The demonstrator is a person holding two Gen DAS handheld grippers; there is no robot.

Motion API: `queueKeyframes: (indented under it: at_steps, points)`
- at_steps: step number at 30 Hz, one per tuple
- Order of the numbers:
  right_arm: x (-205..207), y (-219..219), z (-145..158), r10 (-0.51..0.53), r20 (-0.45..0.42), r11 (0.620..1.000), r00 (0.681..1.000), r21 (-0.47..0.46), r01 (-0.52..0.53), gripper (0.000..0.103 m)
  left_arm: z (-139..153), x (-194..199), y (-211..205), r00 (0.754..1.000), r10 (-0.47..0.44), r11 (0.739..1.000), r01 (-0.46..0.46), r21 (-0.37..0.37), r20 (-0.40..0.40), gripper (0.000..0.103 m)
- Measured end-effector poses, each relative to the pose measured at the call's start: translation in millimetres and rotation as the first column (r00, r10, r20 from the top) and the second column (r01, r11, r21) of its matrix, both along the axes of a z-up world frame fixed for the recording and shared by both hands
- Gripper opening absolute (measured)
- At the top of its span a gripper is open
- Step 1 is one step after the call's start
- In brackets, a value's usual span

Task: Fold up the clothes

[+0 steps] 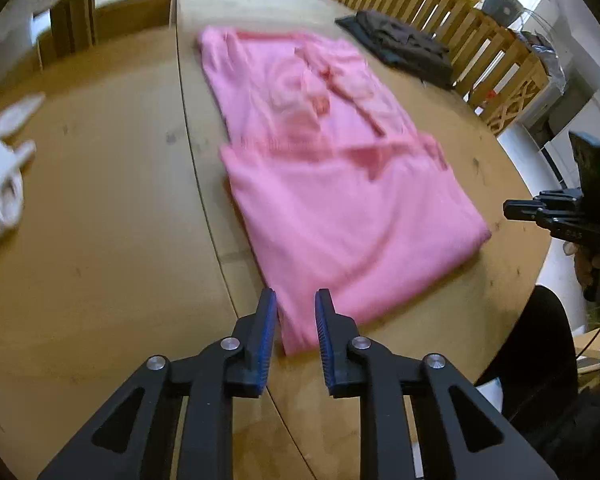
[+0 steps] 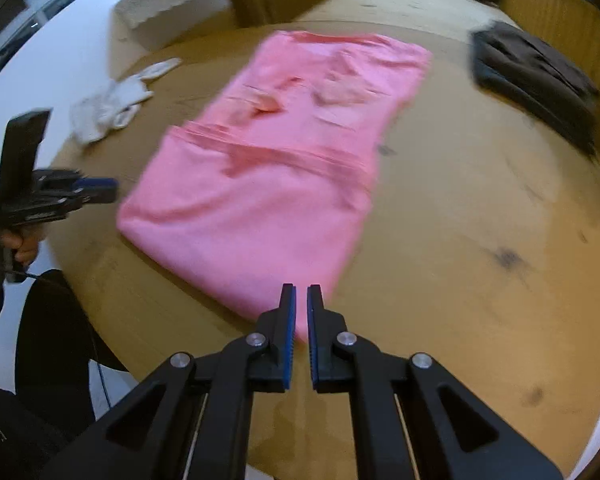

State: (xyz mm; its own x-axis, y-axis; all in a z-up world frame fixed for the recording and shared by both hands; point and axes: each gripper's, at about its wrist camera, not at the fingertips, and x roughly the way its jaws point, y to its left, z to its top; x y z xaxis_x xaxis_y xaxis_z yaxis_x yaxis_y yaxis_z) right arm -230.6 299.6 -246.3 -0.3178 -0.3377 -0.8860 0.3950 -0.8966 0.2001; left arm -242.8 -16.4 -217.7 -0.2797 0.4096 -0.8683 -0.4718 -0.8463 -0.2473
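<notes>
A pink garment (image 1: 332,184) lies flat on the round wooden table (image 1: 100,240), its near part folded over the rest. It also shows in the right wrist view (image 2: 276,168). My left gripper (image 1: 296,300) is open, its fingers straddling the garment's near left corner just above the table. My right gripper (image 2: 301,294) is nearly closed with a narrow gap, at the garment's near right corner; I cannot tell whether cloth is pinched. Each gripper shows from the side in the other view: the right one (image 1: 512,210), the left one (image 2: 108,190).
A folded dark garment (image 1: 400,46) lies at the table's far right, also in the right wrist view (image 2: 536,76). White cloth (image 1: 0,176) lies at the left edge, also in the right wrist view (image 2: 108,100). A wooden slatted fence (image 1: 460,28) stands behind. The person's dark-clothed leg (image 1: 540,352) is near the table edge.
</notes>
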Motion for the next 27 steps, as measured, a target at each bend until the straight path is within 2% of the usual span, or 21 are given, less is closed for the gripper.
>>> queueKeyframes:
  at_steps: [2,4,6,7,8,10,13,17,21,24,27]
  points:
    - [-10,-5,-15,0.025,0.044,1.000,0.999,-0.016,-0.025,0.006,0,-9,7,1.000,-0.015,1.000,0.015,0.008,-0.003,0.019]
    - [-18,-10,-42,0.027,0.142,1.000,0.990,-0.002,-0.027,0.006,-6,-18,21,0.998,-0.062,0.998,0.062,0.027,-0.003,0.019]
    - [-16,1,-44,0.007,0.156,1.000,0.988,0.003,-0.007,0.003,-19,-26,31,0.997,-0.081,0.996,0.081,-0.046,0.005,0.021]
    - [-14,16,-37,-0.023,0.146,1.000,0.989,-0.010,0.025,0.004,-27,-31,36,0.996,-0.087,0.992,0.088,-0.091,0.011,0.018]
    - [-13,31,-30,-0.053,0.136,0.998,0.989,-0.024,0.057,0.007,-28,-32,38,0.996,-0.087,0.991,0.088,-0.103,0.010,0.018]
    - [-8,70,-15,-0.111,0.087,0.991,0.990,-0.071,0.118,0.007,-19,-31,38,0.997,-0.083,0.994,0.083,-0.075,-0.005,0.018]
    - [0,85,-15,-0.114,0.075,0.992,0.991,-0.040,0.117,0.008,-2,-21,55,0.989,-0.141,0.989,0.138,-0.060,-0.039,0.018]
    - [-1,63,-30,-0.021,0.071,1.000,0.997,-0.021,0.022,0.020,2,-11,94,0.972,-0.233,0.972,0.233,-0.022,-0.003,0.018]
    - [1,39,-35,0.039,0.028,0.999,0.999,-0.009,-0.039,0.022,1,-4,129,0.954,-0.300,0.952,0.299,-0.063,-0.006,0.019]
    - [4,16,-35,0.103,-0.040,0.994,0.994,0.039,-0.101,0.022,0,-3,129,0.955,-0.296,0.952,0.294,-0.080,-0.012,0.019]
    - [6,-6,-43,0.205,-0.025,0.972,0.978,0.127,-0.200,0.023,-1,6,104,0.960,-0.278,0.957,0.276,-0.087,-0.016,0.019]
